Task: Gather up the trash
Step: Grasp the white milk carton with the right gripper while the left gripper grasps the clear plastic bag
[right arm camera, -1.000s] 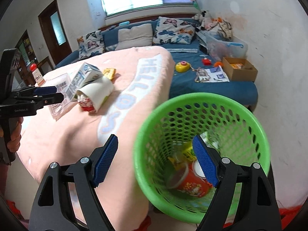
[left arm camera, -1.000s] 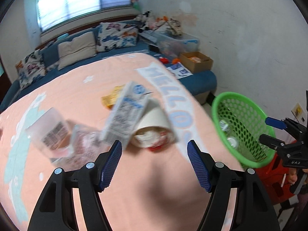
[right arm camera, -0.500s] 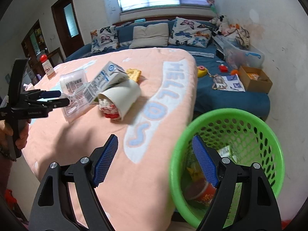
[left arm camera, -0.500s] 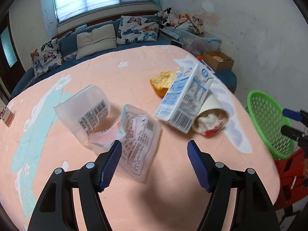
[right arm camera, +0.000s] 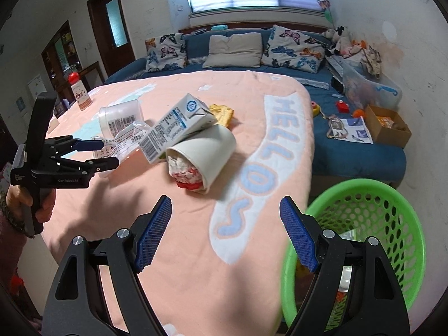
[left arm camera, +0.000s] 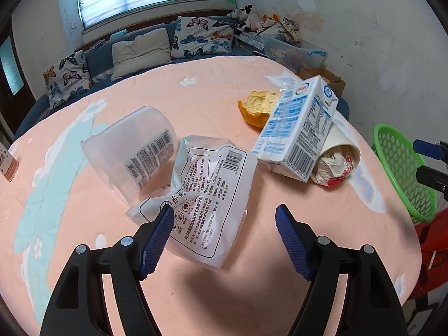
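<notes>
Trash scattered around the tipped milk carton on the pink blanket

The blue-and-white milk carton (left arm camera: 298, 128) leans across a white paper cup (left arm camera: 337, 156) lying on its side, crumpled waste showing in its mouth. Orange peel (left arm camera: 256, 107) sits just behind the carton; a clear printed wrapper (left arm camera: 207, 193) and an overturned clear tub (left arm camera: 131, 148) lie beside it. The green basket (right arm camera: 364, 224), already holding rubbish, stands off the blanket's edge.

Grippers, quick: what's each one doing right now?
Left gripper: open, holding nothing, over the plastic wrapper.
Right gripper: open, empty, beside the green basket.
</notes>
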### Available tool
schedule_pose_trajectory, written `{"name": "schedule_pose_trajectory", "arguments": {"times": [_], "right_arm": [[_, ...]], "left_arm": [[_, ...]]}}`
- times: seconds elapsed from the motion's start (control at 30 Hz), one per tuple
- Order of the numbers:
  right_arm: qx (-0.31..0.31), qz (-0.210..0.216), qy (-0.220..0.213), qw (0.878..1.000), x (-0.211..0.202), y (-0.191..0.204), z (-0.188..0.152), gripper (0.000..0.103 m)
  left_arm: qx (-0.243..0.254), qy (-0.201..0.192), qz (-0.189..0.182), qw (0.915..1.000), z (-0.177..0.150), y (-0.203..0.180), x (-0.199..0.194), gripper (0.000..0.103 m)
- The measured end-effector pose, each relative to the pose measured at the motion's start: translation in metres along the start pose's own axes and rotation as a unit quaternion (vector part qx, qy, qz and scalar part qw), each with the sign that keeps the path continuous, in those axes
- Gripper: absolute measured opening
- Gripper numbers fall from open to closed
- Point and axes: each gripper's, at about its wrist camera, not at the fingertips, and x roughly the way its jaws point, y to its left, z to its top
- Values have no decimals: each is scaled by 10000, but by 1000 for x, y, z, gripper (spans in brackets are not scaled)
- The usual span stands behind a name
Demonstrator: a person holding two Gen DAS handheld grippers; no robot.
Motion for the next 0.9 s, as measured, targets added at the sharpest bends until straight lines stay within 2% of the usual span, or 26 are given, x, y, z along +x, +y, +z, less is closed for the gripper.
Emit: {"name": "schedule_pose_trajectory", "arguments": {"times": [0.47,0.63,0.9], "right_arm": [[-34,240,47,9997,19,16,22,79],[139,405,82,9991,28,22,37,79],[755,744,224,9941,50,27,76,76]], "left_arm": [[57,-413,47,9991,2,14,-29,74],[118,-324,93,9994,1,21,-27,74],[66,-54,-127,9999,-4,37,-7,71]]}}
